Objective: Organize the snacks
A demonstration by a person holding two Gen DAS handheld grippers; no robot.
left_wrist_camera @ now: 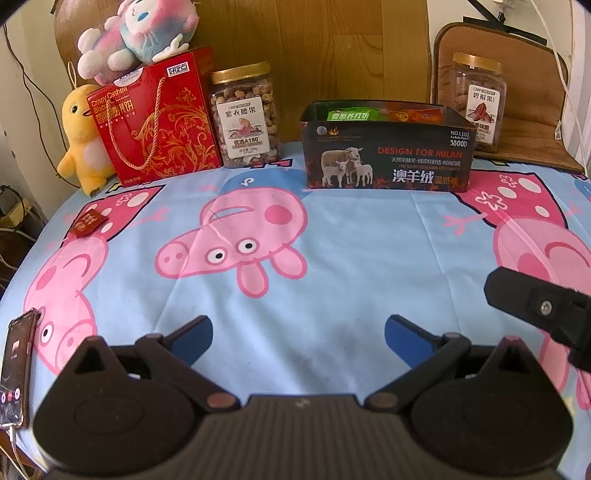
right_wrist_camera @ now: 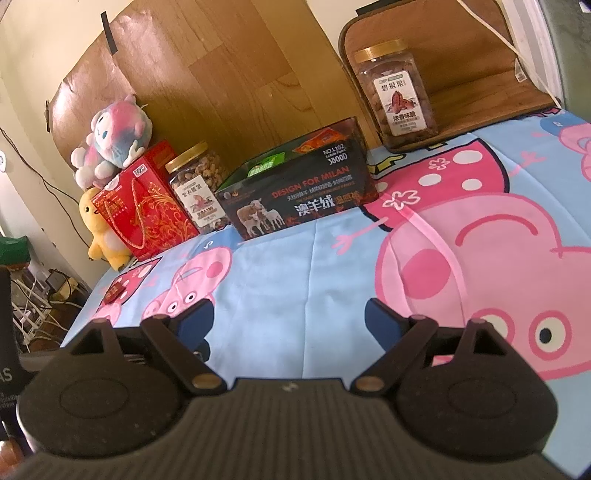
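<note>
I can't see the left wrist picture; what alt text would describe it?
The open left gripper hovers above a Peppa Pig cloth. Behind stands a black sheep-print box holding snack packets, with a cashew jar, red gift box and plush toys to its left.

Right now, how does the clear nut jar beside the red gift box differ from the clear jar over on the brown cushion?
The clear gold-lidded nut jar beside the red gift box stands on the cartoon-pig cloth; the clear gold-lidded jar on the brown cushion stands raised at the far right. The first holds small roundish mixed-brown nuts, the second larger reddish-brown ones. Their label pictures differ. Both are upright, closed and white-labelled.
</note>
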